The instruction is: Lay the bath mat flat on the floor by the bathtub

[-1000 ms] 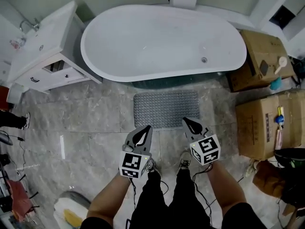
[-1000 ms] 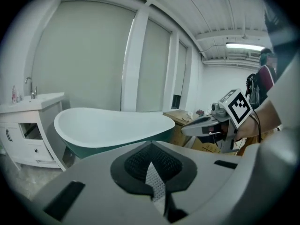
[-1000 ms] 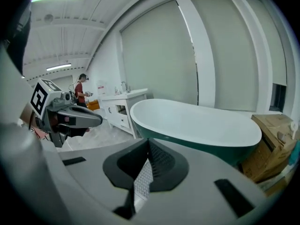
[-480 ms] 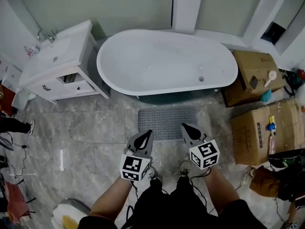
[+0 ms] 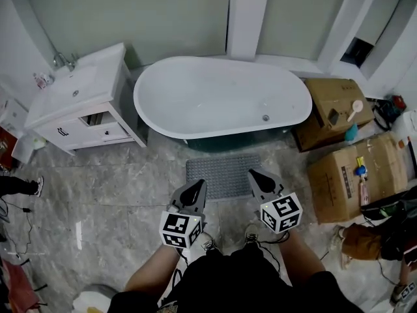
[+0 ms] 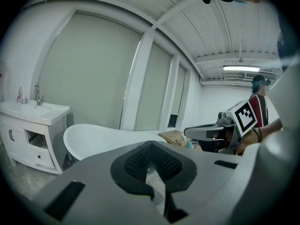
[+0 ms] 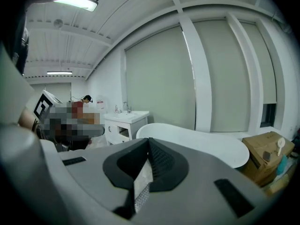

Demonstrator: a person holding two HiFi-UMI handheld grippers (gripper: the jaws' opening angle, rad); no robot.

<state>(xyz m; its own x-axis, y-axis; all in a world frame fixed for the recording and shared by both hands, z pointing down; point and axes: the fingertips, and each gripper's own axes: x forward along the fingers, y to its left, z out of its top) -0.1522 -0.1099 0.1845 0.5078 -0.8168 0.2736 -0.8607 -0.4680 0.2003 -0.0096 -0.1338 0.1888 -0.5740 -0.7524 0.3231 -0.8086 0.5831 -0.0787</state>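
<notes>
Floor (image 5: 117, 188), bath mat (image 5: 221, 175) by bathtub (image 5: 221, 96); corners behind left tool (image 5: 195, 186), right tool (image 5: 256, 175)

No legible text or labels.

**Greys underfoot, white ahead of you**

Your bath mat (image 5: 225, 177) shows mid-grey with a fine dotted, nubbly pattern, set against a floor (image 5: 98, 194) of paler grey marbled tiles with whitish veining. The bathtub (image 5: 221, 96) is plain white over a dark teal base, and the cabinet (image 5: 78, 103) is white too, with dark handles. The blinds (image 5: 130, 12) read pale grey-green. The cardboard boxes (image 5: 352, 175) are tan brown, and there's a turquoise bottle (image 5: 350, 133) on one. Your left gripper (image 5: 194, 189) and right gripper (image 5: 259, 178) are grey with black pads (image 6: 131, 163), each cube (image 5: 179, 230) white with black square markers. Your trousers (image 5: 241, 279) are black.
</notes>
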